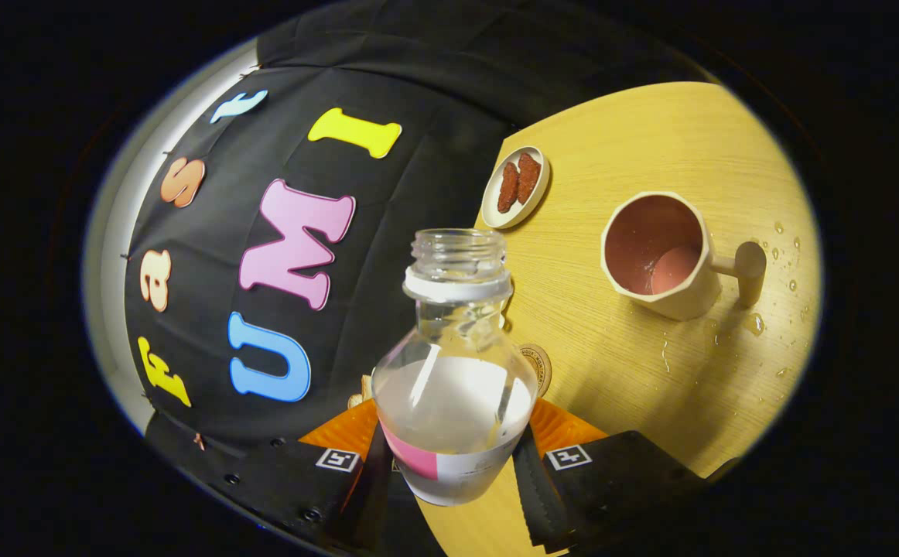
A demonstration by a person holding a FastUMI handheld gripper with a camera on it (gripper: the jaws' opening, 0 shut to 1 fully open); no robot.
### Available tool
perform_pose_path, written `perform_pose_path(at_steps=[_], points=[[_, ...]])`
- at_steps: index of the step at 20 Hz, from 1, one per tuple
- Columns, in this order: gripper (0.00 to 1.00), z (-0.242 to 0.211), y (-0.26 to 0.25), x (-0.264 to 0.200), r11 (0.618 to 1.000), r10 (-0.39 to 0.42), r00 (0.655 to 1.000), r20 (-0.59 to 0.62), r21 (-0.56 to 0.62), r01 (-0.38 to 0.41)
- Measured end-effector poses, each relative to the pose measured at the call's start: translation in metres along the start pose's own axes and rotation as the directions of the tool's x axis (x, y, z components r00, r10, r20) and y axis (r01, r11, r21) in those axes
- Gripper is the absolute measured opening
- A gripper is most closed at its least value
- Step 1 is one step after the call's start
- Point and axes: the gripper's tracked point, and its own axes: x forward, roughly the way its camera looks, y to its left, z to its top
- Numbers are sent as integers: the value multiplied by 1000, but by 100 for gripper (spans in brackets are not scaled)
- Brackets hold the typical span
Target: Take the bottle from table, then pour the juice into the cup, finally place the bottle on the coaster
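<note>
clear bottle [453, 371] pinched in gripper [453, 464], one cup [662, 255], one coaster [538, 367].

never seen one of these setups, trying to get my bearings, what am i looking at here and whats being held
This is a handheld gripper that a person carries, not a robot arm. The camera rides on the gripper and looks forward along its two fingers, the black and orange pieces low in the round picture.

Both fingers press on a clear bottle, one on each side. Its cap is off and it is roughly half full of clear liquid. The whole scene looks tilted, as the gripper is turned.

Beyond the bottle lies a wooden table. On it stands a beige cup with a handle and a pinkish inside; whether it holds any liquid is hard to tell. Drops of water lie near it. Further off is a small dish with two reddish-brown pieces of food. A round coaster peeks out just behind the bottle.
</note>
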Motion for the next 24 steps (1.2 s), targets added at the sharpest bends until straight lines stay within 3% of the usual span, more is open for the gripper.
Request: perform_pose_path(at_steps=[5,8,12,17,22,24], points=[[72,18,-4,18,978,-28,1000,11,207,25],[72,29,-11,18,939,-48,998,42,343,31],[72,32,-17,25,895,-76,997,29,442,55],[72,42,-14,31,834,-90,996,27,548,61],[72,54,-9,38,734,-88,996,34,678,42],[72,52,-11,42,713,-95,995,28,699,49]])
